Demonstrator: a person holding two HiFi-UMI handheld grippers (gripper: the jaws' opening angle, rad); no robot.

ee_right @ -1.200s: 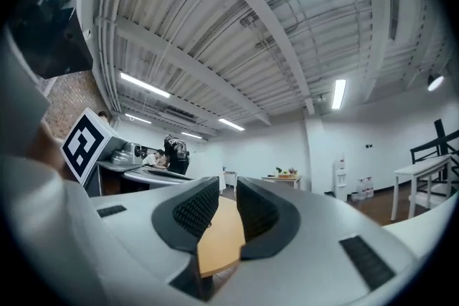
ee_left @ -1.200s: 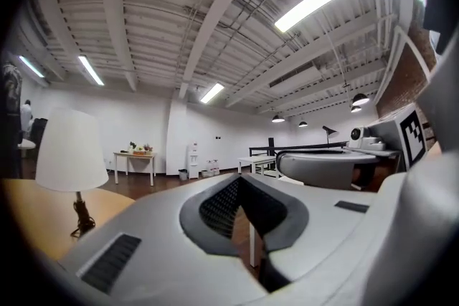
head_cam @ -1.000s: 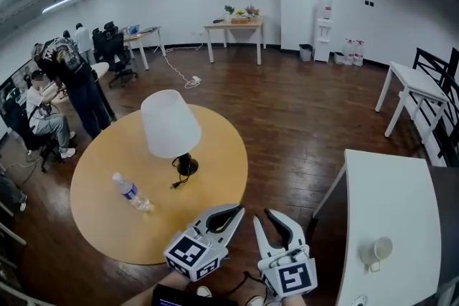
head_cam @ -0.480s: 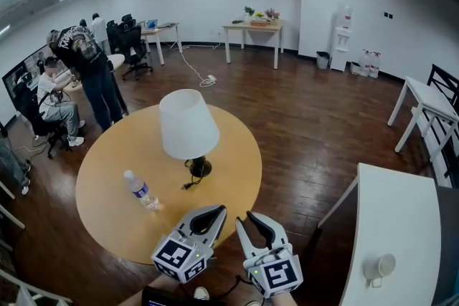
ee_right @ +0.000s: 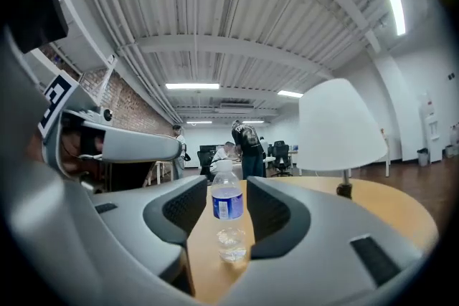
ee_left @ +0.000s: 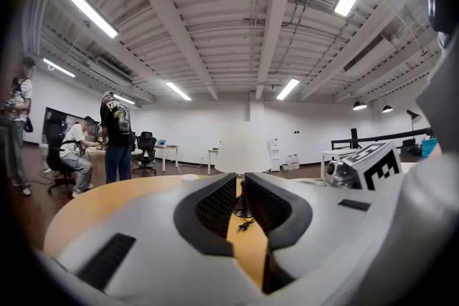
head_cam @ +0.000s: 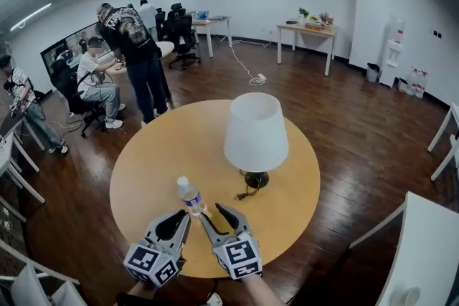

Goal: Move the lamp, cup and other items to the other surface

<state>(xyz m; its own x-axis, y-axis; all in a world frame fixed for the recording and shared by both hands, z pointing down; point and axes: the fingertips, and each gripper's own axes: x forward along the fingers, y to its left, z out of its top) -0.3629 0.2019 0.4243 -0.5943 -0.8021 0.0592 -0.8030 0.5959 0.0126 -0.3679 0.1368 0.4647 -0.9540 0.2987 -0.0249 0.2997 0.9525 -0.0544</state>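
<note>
The lamp (head_cam: 256, 132) stood upright on the round wooden worktop (head_cam: 165, 154), right of its middle and nearer the right edge. Its long axis was vertical, with the white shade on top and the dark base on the wood. Its short cord (head_cam: 246, 192) lay loose on the worktop, running from the base toward the near edge. A clear water bottle (head_cam: 190, 195) with a blue label stood close to the near edge, left of the lamp. It was also upright, with its cap up. The right gripper (head_cam: 215, 214) pointed level across the worktop at the bottle, and its jaws had just been opening. In the right gripper view they stood apart with the bottle framed in the gap. In the head view the bottle was just ahead of the tips, and the pads did not press on it. The left gripper (head_cam: 174, 222), just beside the right one at the near edge, pointed level toward the lamp's base. Its jaws stood only a narrow slit apart with nothing held between them. A white worktop (head_cam: 430, 240) showed at the lower right, well apart from the round one. A cup (head_cam: 410, 295) sat on it, only partly in view at the picture's bottom border.
</note>
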